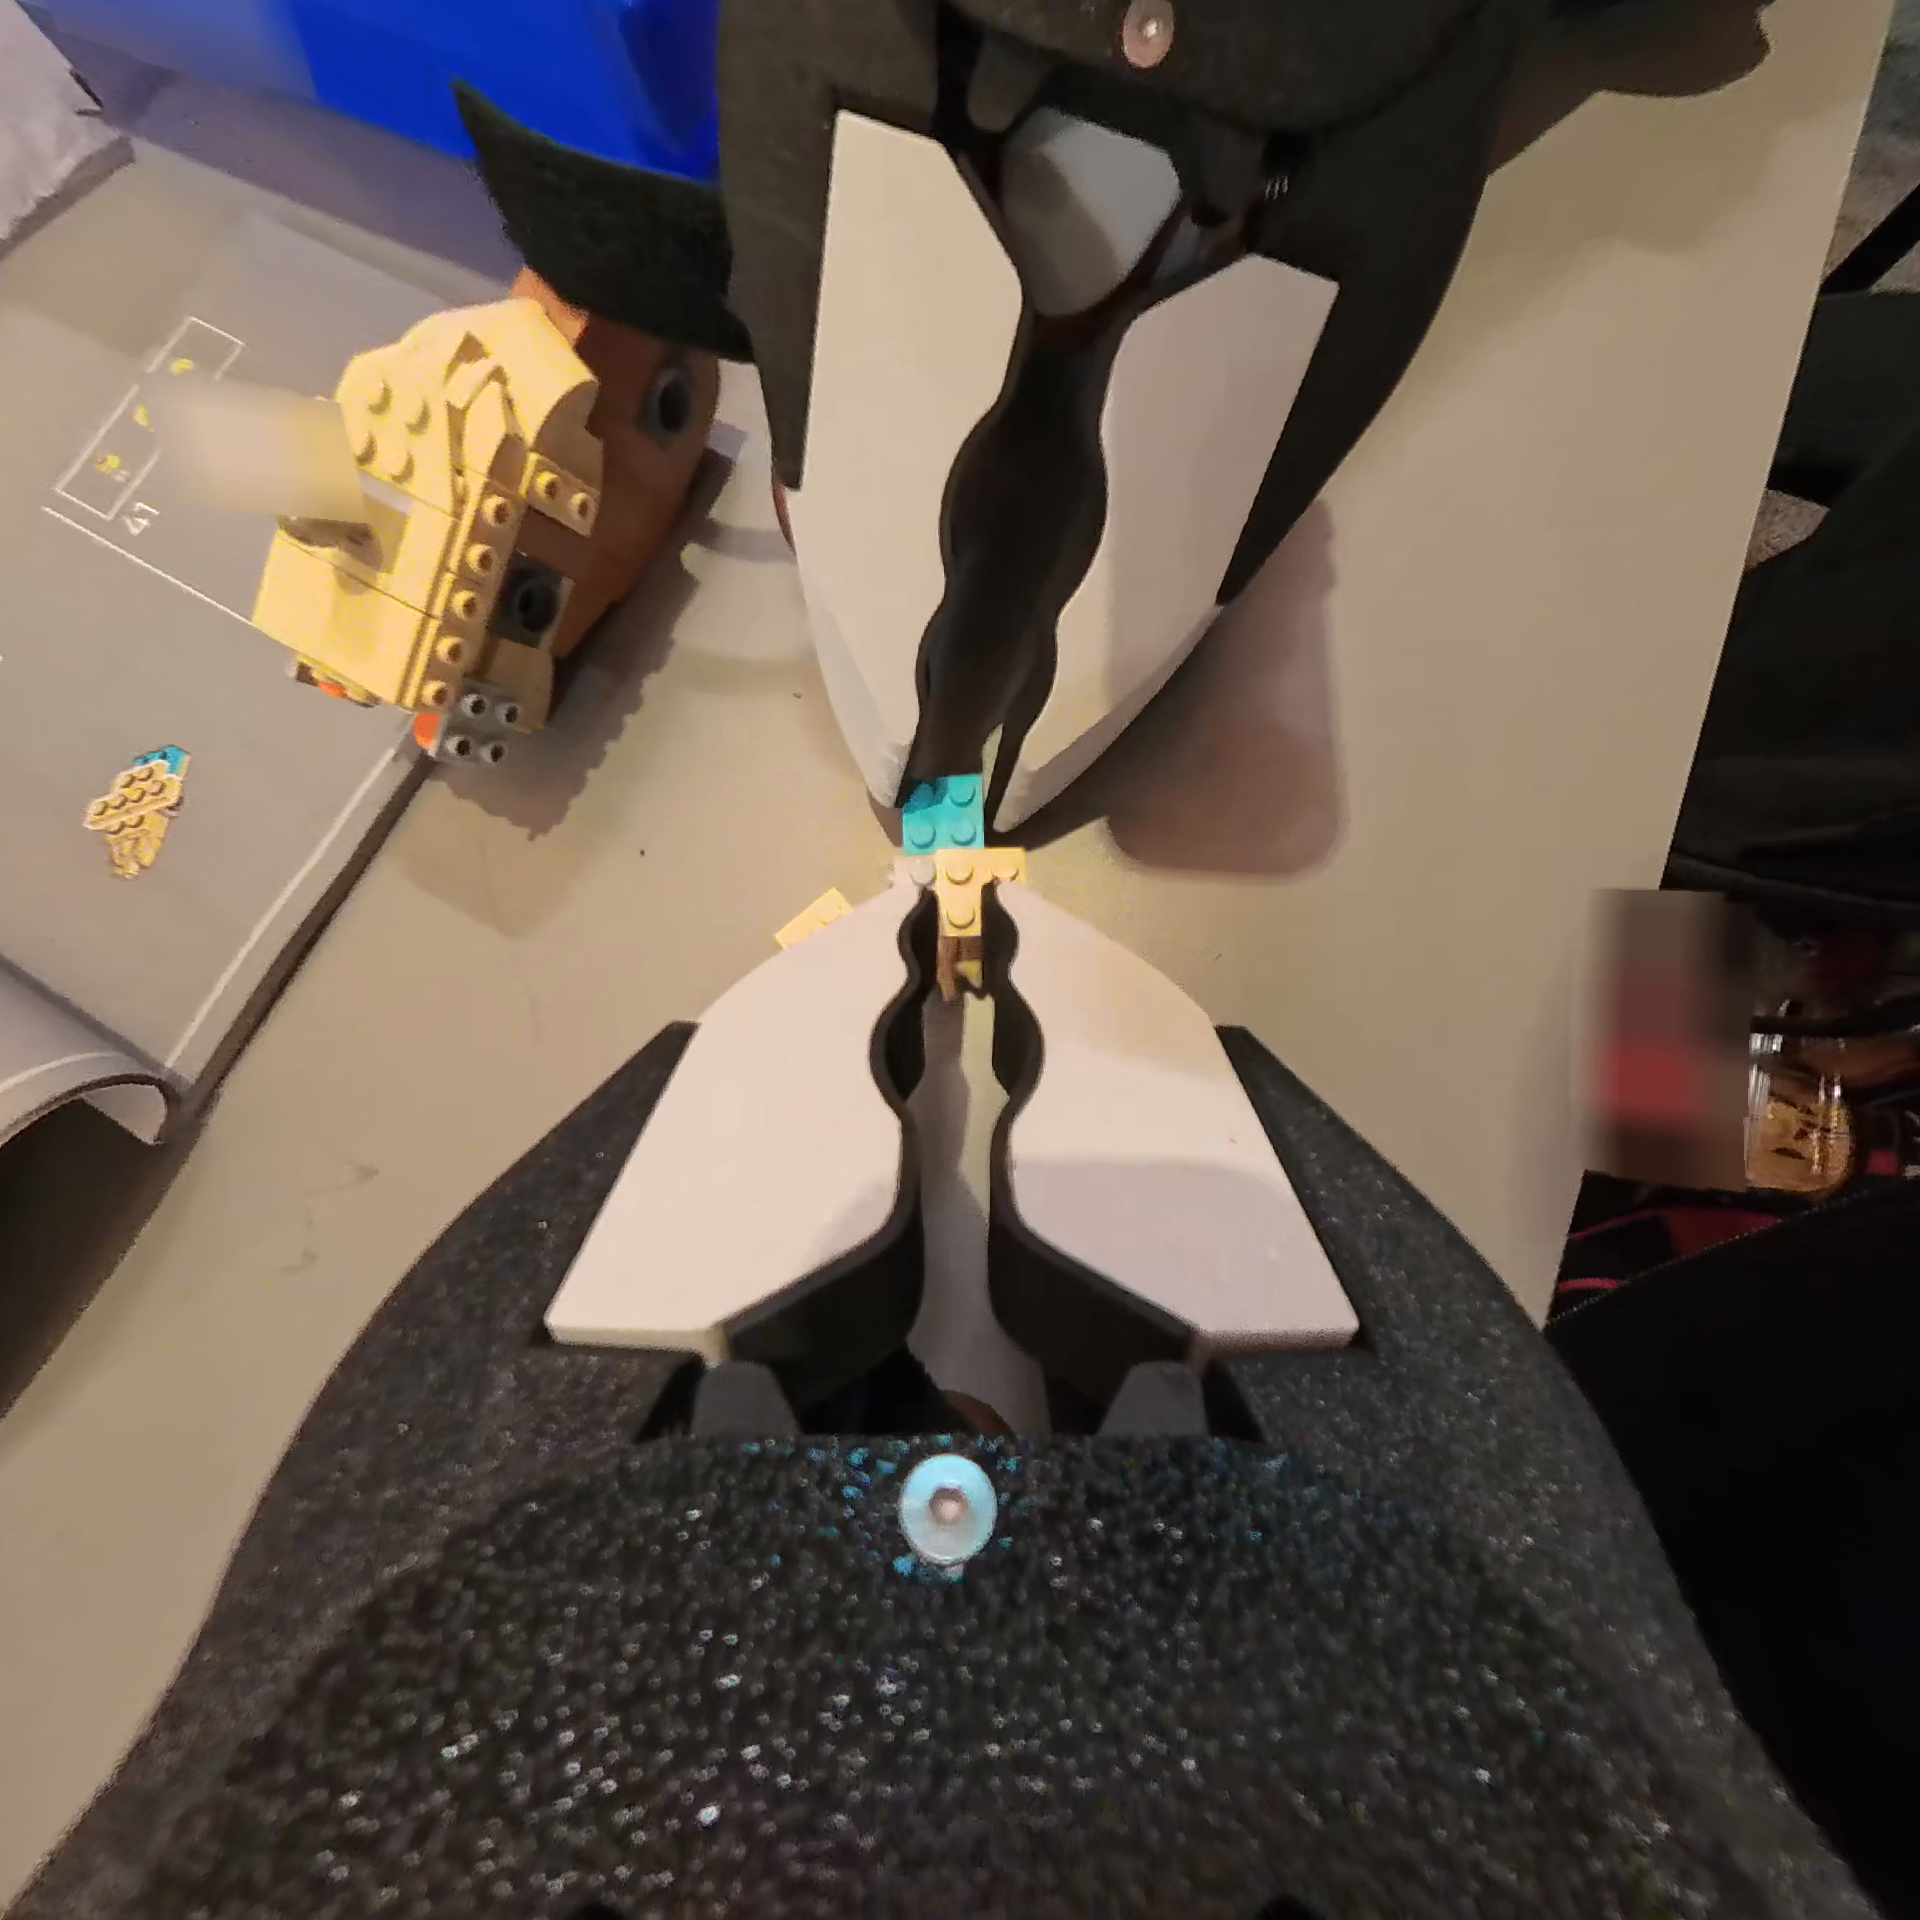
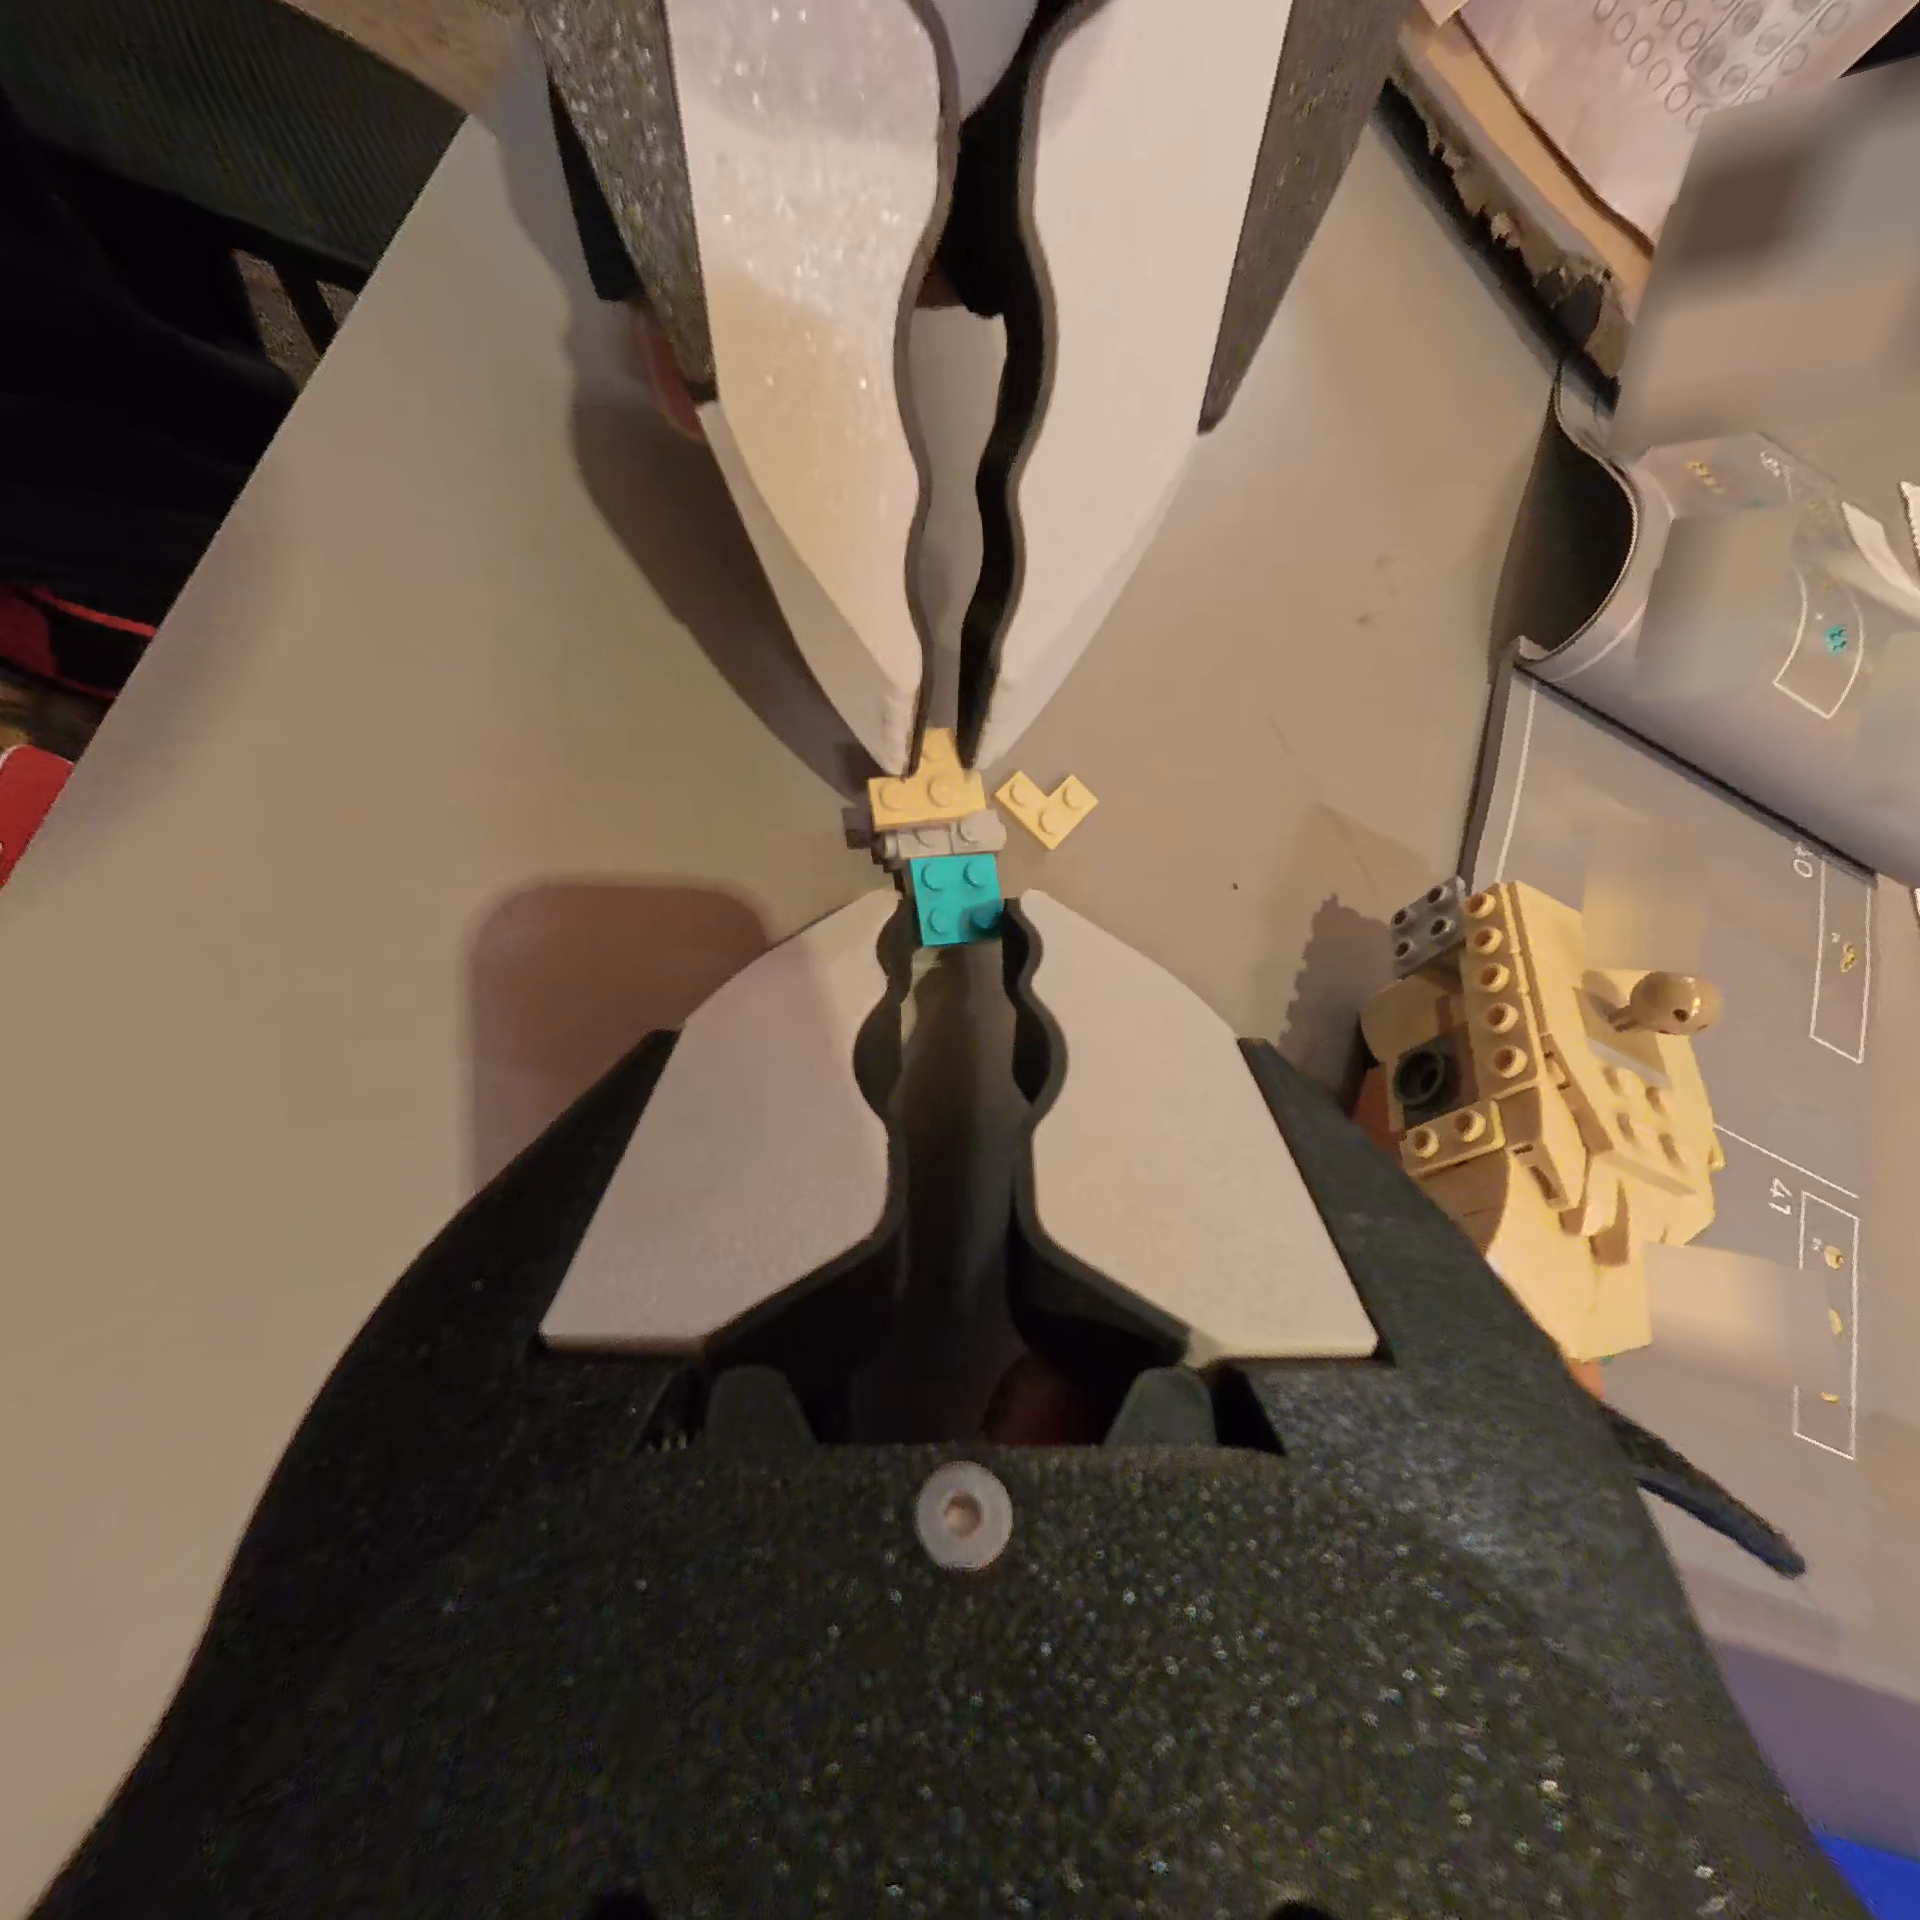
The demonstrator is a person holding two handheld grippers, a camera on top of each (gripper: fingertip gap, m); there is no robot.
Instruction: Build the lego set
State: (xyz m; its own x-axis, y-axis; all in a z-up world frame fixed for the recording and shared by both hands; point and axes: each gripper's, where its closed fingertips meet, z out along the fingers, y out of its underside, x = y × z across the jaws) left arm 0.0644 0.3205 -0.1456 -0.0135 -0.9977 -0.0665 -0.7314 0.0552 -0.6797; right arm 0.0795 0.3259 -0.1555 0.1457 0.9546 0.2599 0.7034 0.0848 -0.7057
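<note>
1. Grippers meet tip to tip over the pale table, and between them we see one small lego sub-assembly.
2. We find the left gripper clamped on the tan plate end of that assembly; its white fingers pinch the tan stem, and only a narrow gap shows behind the tips.
3. We see the right gripper clamped on the teal plate at the opposite end. In the left wrist view the same teal piece sits at the tips of the far gripper.
4. Between tan and teal we make out a thin grey piece joining the two. The whole assembly appears held just above the table, though we cannot tell whether it touches the surface.
5. Just beside the assembly, a loose tan corner plate lies flat on the table, apart from both grippers.
6. Well off to one side we see the larger tan and brown lego model, studs showing along its edge, with a small grey studded plate at its near corner. It rests partly on the open instruction booklet.
7. In the right wrist view the same model lies to our right on the booklet pages.
8. A blue object stands beyond the booklet; we cannot tell what it is.
</note>
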